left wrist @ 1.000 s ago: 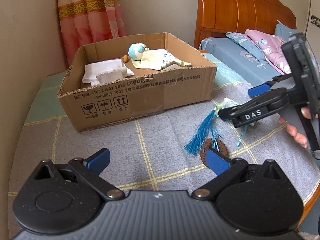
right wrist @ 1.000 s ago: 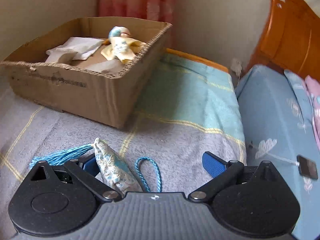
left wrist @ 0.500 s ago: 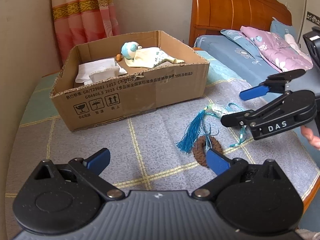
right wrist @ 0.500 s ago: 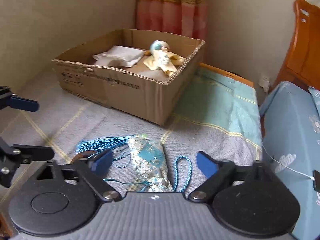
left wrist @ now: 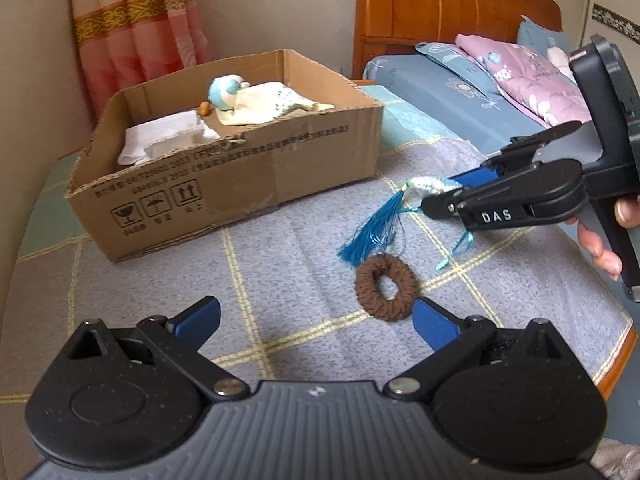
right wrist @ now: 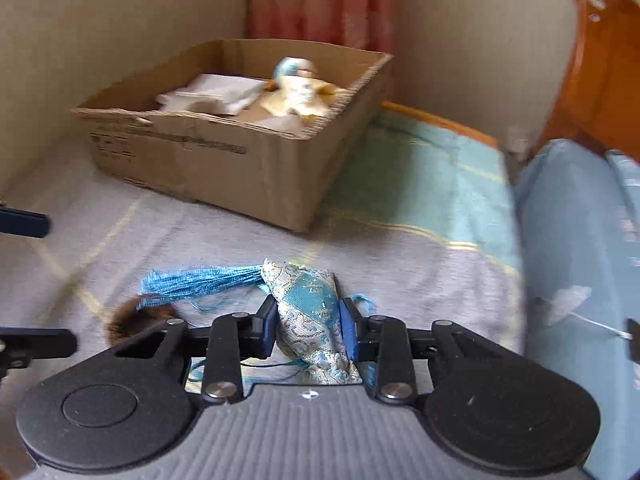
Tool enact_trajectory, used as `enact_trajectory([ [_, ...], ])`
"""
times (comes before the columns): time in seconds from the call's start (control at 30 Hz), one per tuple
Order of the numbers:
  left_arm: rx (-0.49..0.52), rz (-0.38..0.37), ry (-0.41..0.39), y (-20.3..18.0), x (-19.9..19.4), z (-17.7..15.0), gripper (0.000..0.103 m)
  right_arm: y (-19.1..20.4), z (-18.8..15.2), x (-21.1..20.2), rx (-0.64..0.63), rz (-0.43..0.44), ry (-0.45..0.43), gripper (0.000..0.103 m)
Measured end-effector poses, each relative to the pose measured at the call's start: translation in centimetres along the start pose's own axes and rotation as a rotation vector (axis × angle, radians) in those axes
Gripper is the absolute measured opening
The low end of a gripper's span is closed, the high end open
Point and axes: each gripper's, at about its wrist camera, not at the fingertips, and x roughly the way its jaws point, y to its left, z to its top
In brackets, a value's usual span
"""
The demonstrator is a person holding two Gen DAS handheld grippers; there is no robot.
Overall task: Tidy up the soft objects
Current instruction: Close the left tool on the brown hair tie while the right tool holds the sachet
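Observation:
My right gripper [right wrist: 308, 322] is shut on a blue brocade sachet [right wrist: 312, 312] with a blue tassel [right wrist: 196, 282], held just above the grey checked bedspread. In the left wrist view the right gripper [left wrist: 452, 190] holds the sachet [left wrist: 430, 185] with its tassel [left wrist: 372, 228] hanging down. A brown knitted ring [left wrist: 386, 288] lies on the bedspread under it, right in front of my open, empty left gripper [left wrist: 316, 316]; the ring also shows in the right wrist view [right wrist: 136, 320]. An open cardboard box [left wrist: 224, 184] stands behind, holding white cloths [left wrist: 160, 140] and a soft doll [left wrist: 256, 98].
The box [right wrist: 240, 160] sits near the wall and a pink curtain [left wrist: 136, 28]. A wooden headboard [left wrist: 440, 12], blue pillow [left wrist: 460, 100] and pink pillow [left wrist: 532, 80] lie to the right. The bed's wooden edge [left wrist: 616, 364] is close on the right.
My right gripper has shut on the sachet and lifted it off the bedspread, tassel dangling. The brown ring is now uncovered. The left gripper stays open.

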Motion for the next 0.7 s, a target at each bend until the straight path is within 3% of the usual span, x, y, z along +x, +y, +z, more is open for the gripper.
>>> enact_trajectory([
  [0.17, 0.029, -0.018, 0.008, -0.8, 0.7, 0.2, 0.099, -0.4, -0.5, -0.5, 0.021, -0.131, -0.011, 0.036],
  [0.27, 0.048, -0.030, 0.012, -1.2, 1.2, 0.2, 0.095, -0.6, -0.8, -0.8, 0.047, -0.118, -0.013, 0.036],
  [0.43, 0.076, -0.049, 0.019, -1.9, 2.1, 0.2, 0.073, -0.4, -1.4, -1.0, 0.049, -0.098, -0.018, 0.036],
  [0.6, 0.081, -0.074, 0.014, -2.3, 2.8, 0.1, 0.066, -0.3, -1.5, -1.0, 0.056, -0.089, -0.022, 0.037],
  [0.7, 0.088, -0.084, 0.002, -2.7, 2.9, 0.3, 0.055, -0.3, -1.5, -1.1, 0.055, -0.084, -0.024, 0.037],
])
